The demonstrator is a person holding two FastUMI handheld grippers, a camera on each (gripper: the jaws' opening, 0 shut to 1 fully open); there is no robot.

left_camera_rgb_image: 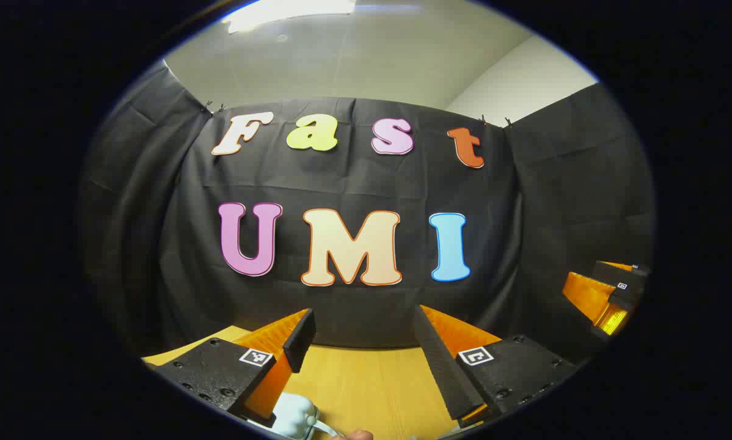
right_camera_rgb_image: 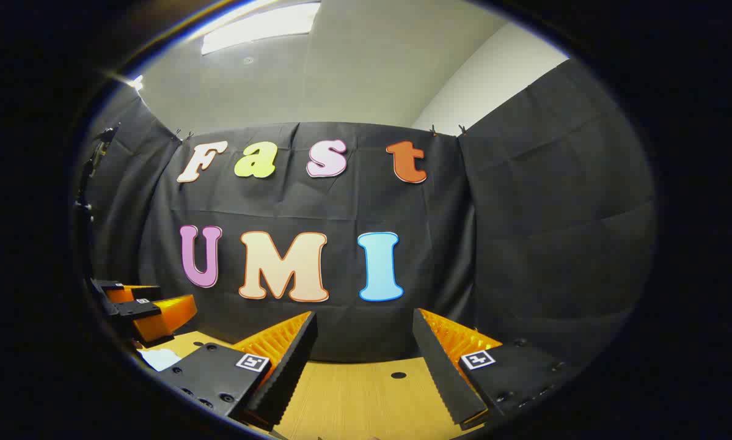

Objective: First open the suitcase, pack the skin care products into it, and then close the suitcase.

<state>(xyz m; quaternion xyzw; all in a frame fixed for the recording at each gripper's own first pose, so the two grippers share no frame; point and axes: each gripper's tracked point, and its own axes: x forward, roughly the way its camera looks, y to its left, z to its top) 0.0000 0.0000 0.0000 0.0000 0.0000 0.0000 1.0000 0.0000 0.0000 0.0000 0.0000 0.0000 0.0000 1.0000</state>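
My left gripper is open and held over the wooden table, pointing at the back wall, with nothing between its fingers. A pale blue rounded object shows at the bottom edge, partly behind the left finger; I cannot tell what it is. In the right gripper view my right gripper is also open and empty above the table. The right gripper appears far right in the left gripper view. The left gripper appears far left in the right gripper view, above a pale flat item.
Black cloth walls close the booth behind and on both sides. A small dark hole marks the tabletop near the back wall. A bit of a hand shows at the bottom edge.
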